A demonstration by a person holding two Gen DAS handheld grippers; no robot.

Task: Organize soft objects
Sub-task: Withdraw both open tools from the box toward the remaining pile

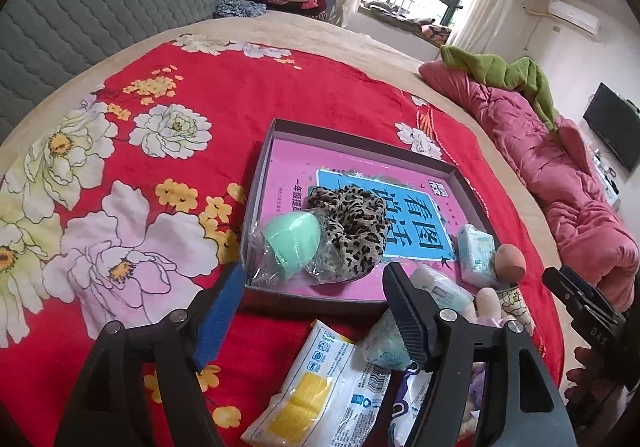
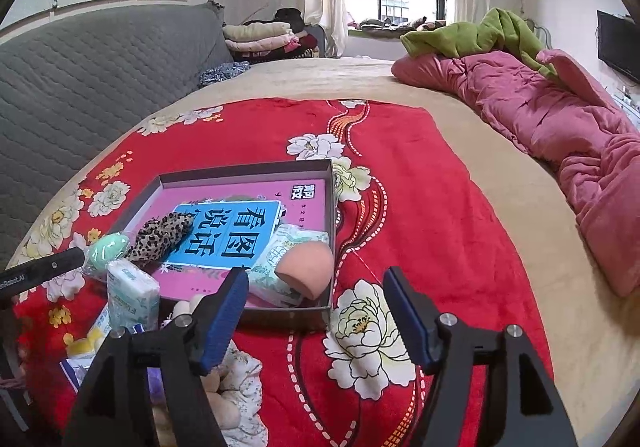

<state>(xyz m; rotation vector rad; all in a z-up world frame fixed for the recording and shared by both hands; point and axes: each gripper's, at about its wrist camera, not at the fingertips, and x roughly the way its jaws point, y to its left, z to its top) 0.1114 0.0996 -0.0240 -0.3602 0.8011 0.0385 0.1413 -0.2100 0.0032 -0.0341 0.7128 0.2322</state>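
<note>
A shallow grey box (image 1: 256,183) with a pink book lying flat in it sits on the red flowered blanket (image 1: 240,95), and everything is easiest placed from that box. Inside it already: a mint sponge in clear wrap (image 1: 292,243) at the near left corner, a leopard scrunchie (image 1: 352,231) beside it, and a tissue packet (image 2: 288,267) with a peach sponge (image 2: 308,267) leaning against it at the near right corner.

What is left to sort lies in a loose pile just in front of the box's near edge: a white and yellow packet (image 1: 316,387), a pale green tissue pack (image 2: 132,295) standing upright, and a cream plush toy (image 2: 236,387).

The left gripper (image 1: 316,311) hangs over that pile, jaws wide apart with nothing between them; the white and yellow packet is directly below and slightly toward the person, its long side running roughly along the gripper's pointing line, so the jaws would close across its narrow width. The right gripper (image 2: 312,311) is likewise open and empty, hovering over bare blanket at the box's near right corner. The pile lies to its left, so I'd judge the left hand nearer for the next pick.
</note>
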